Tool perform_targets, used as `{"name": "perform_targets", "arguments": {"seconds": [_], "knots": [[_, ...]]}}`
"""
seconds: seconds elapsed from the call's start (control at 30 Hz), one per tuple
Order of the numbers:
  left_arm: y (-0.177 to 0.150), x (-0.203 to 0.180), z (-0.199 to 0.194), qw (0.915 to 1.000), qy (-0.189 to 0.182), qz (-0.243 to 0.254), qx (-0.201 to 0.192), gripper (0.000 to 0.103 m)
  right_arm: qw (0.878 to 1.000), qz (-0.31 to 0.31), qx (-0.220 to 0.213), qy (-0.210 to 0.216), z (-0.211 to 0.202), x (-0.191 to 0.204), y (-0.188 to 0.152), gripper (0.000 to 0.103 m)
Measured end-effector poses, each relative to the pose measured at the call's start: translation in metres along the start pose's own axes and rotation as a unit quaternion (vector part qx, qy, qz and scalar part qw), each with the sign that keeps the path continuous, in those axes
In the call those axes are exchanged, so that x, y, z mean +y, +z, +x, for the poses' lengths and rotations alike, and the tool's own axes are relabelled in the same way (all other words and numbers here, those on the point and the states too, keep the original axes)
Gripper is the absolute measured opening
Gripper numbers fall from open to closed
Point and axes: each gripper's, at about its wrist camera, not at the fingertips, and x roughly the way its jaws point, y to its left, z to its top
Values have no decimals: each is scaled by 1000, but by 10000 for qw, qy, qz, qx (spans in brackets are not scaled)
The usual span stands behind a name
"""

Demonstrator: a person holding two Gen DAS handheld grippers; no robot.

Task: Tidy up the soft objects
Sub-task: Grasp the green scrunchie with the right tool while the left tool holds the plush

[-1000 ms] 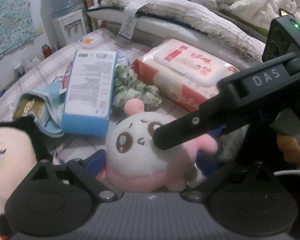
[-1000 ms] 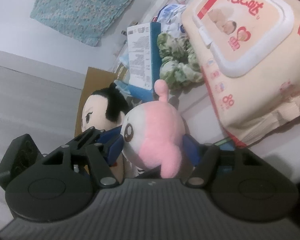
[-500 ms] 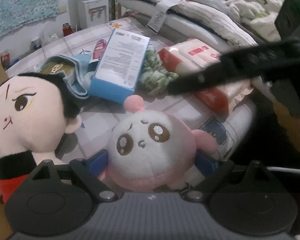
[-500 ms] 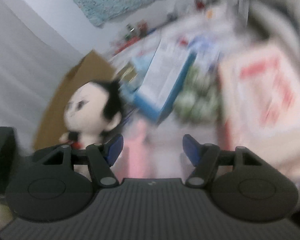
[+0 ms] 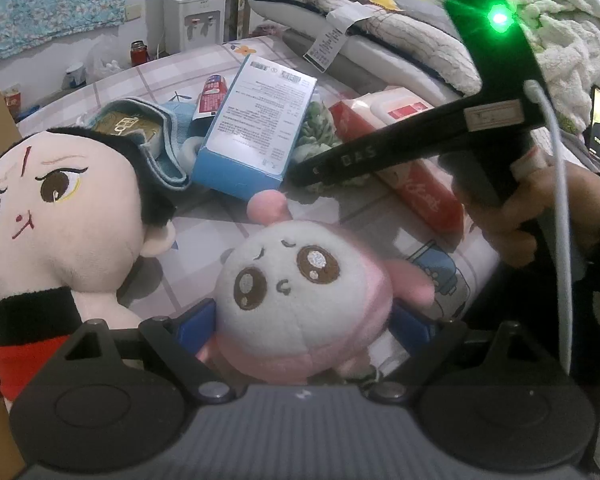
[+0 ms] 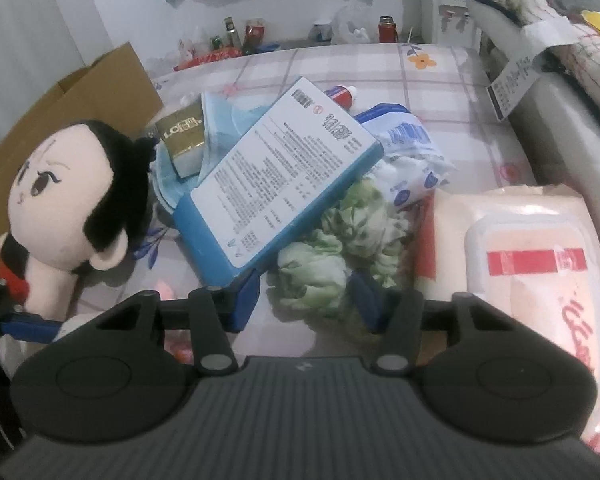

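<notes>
My left gripper (image 5: 300,320) is shut on a round pink and white plush (image 5: 300,292), its blue pads pressing both sides. A black-haired doll (image 5: 56,216) in a red top lies to the left; it also shows in the right wrist view (image 6: 60,200). My right gripper (image 6: 306,298) is open, its jaws on either side of a green and white scrunchie (image 6: 332,256), not closed on it. The right gripper's body (image 5: 400,152) crosses the left wrist view above the scrunchie (image 5: 312,132).
A blue and white box (image 6: 280,188) leans over a blue cloth (image 6: 220,120) with a gold packet (image 6: 182,132). A wet wipes pack (image 6: 528,264) lies right, a cardboard box (image 6: 72,100) left, stacked bedding (image 5: 420,28) behind. All lie on a checked sheet (image 6: 380,72).
My right gripper let go of the pink plush and swung over to the scrunchie. My left gripper keeps hold of the plush and has drawn back, bringing the doll further into view.
</notes>
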Motion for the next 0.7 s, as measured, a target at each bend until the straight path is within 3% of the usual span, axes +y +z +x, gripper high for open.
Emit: {"name": "perform_targets", "arguments": {"seconds": [0.07, 0.17, 0.3, 0.4, 0.47, 0.6, 0.7], "knots": [[-1, 0, 0, 10000, 4, 14, -19, 91, 10000, -72, 31, -31, 2, 1, 0, 25], [-2, -1, -1, 10000, 27, 33, -55, 91, 9999, 94, 12, 86, -4, -2, -4, 17], [-2, -2, -3, 9999, 44, 35, -110, 90, 9972, 595, -103, 442, -30, -7, -16, 14], [-3, -3, -6, 9999, 26, 16, -155, 89, 9883, 1225, -273, 870, -57, -16, -29, 14], [-5, -4, -11, 9998, -27, -13, -196, 89, 9776, 1666, -407, 1219, -75, -25, -39, 14], [-7, -6, -21, 9993, -179, -138, -308, 89, 9379, 2742, -674, 2017, -102, -47, -60, 14], [-7, -6, -32, 9983, -307, -281, -403, 89, 9124, 3220, -895, 2362, -116, -56, -73, 14]]}}
